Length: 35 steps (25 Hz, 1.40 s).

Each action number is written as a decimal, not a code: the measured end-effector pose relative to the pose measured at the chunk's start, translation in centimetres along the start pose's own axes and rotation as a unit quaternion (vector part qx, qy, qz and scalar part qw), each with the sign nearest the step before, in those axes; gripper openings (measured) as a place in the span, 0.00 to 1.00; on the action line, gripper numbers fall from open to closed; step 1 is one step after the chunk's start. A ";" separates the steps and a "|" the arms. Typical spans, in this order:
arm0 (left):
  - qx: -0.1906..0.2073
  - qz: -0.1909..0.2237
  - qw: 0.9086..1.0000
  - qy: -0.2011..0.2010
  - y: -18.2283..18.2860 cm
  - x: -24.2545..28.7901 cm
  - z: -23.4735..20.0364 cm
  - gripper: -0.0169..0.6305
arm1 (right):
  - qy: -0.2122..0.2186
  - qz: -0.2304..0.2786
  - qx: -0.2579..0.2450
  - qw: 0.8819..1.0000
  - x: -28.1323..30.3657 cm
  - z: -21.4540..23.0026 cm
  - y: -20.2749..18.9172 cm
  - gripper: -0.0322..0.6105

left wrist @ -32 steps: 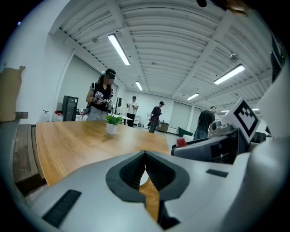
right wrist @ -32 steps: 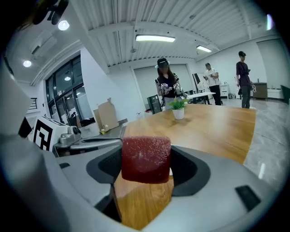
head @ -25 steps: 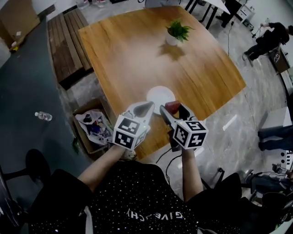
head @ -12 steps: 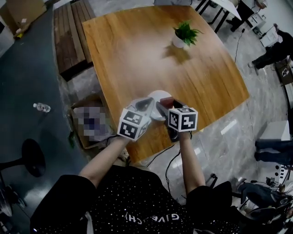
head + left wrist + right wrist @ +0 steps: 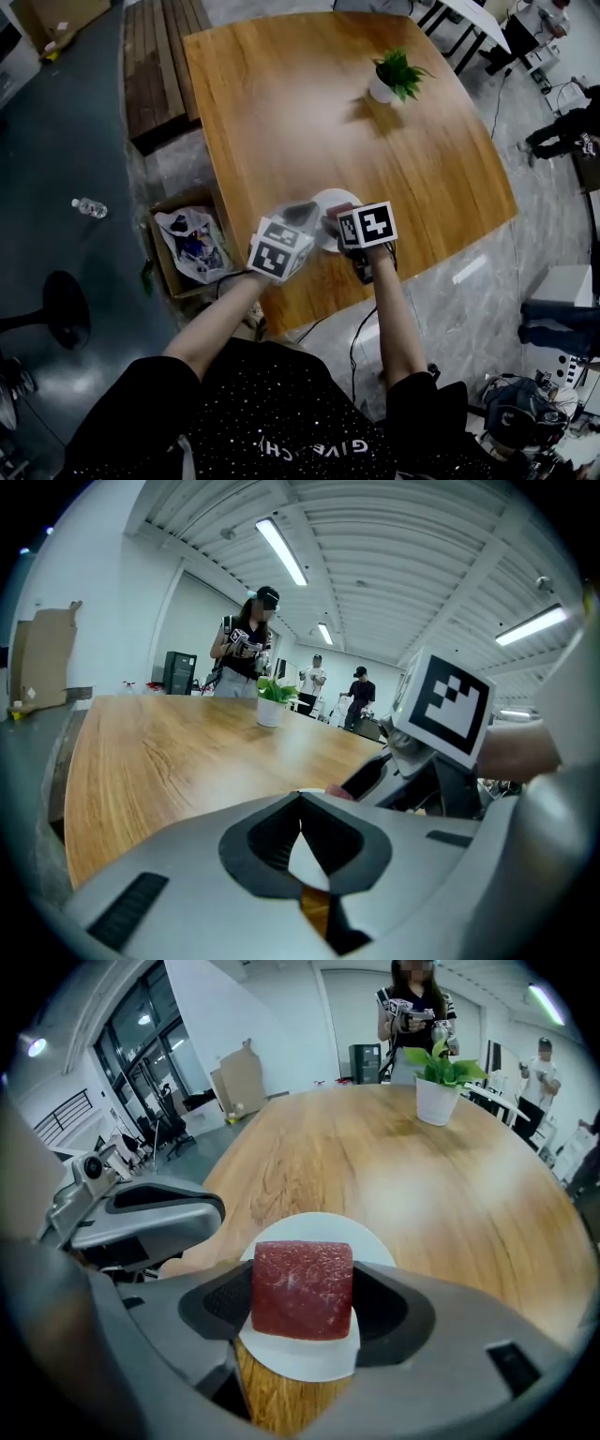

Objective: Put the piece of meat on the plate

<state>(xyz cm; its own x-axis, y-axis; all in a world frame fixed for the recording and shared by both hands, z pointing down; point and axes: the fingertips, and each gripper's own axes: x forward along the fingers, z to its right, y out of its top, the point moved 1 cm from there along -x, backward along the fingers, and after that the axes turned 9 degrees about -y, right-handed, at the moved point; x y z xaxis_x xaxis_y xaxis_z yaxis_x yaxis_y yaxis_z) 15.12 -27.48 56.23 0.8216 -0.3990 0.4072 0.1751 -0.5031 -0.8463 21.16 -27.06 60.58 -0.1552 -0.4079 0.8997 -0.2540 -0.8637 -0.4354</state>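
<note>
A dark red block of meat [image 5: 303,1288] sits between the jaws of my right gripper [image 5: 303,1299], which is shut on it. It hangs just above a small white plate [image 5: 373,1243] near the front edge of the wooden table [image 5: 375,1166]. In the head view the plate [image 5: 334,201] is partly hidden by both grippers; my right gripper [image 5: 334,225] reaches over it. My left gripper [image 5: 298,217] is beside it on the left, jaws shut on nothing, tips at the plate's edge. In the left gripper view its tips [image 5: 300,801] meet, and the plate [image 5: 305,860] shows through the gap behind them.
A potted plant [image 5: 397,75] stands at the table's far side. On the floor to the left are an open cardboard box [image 5: 192,246] with bags, a water bottle [image 5: 90,207] and a wooden bench [image 5: 155,66]. People stand beyond the table [image 5: 246,649].
Both grippers have moved forward from the table's front edge to the plate. The right one has carried the meat over the plate. The head view has shifted.
</note>
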 end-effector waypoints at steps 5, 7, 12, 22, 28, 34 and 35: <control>-0.003 -0.006 1.000 0.004 -0.5 0.1 -0.6 0.04 | -0.001 -0.045 -0.013 0.999 0.9 -0.3 -0.2 0.54; -0.003 -0.013 1.000 0.005 -0.7 0.1 -0.6 0.04 | -0.001 -0.063 -0.016 0.998 1.3 -0.4 -0.5 0.54; -0.008 -0.020 1.000 0.009 -1.2 -0.2 -0.8 0.04 | -0.015 -0.088 -0.026 0.996 2.2 -0.4 -1.0 0.54; -0.007 -0.014 1.000 0.007 -0.8 -1.3 -0.7 0.04 | -0.045 -0.046 0.015 0.998 0.8 0.3 -1.3 0.54; -0.002 -0.007 1.000 -0.003 -0.3 -1.8 0.3 0.04 | -0.061 0.033 0.082 0.994 -1.6 1.0 -1.0 0.54; 0.002 -0.002 1.000 -0.015 -0.4 -2.4 1.6 0.04 | -0.089 0.083 0.104 0.987 -3.6 2.3 -0.9 0.54; 0.003 -0.002 1.000 -0.017 -0.5 -2.5 1.8 0.04 | -0.093 0.072 0.101 0.988 -3.8 2.4 -1.7 0.52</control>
<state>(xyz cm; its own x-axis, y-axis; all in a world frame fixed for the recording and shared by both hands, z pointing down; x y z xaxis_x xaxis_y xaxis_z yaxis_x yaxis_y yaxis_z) 13.93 -24.80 55.01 0.8385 -0.3703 0.3997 0.1822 -0.5007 -0.8462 24.49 -24.74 58.03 0.0065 -0.5615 0.8275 -0.0441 -0.8268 -0.5607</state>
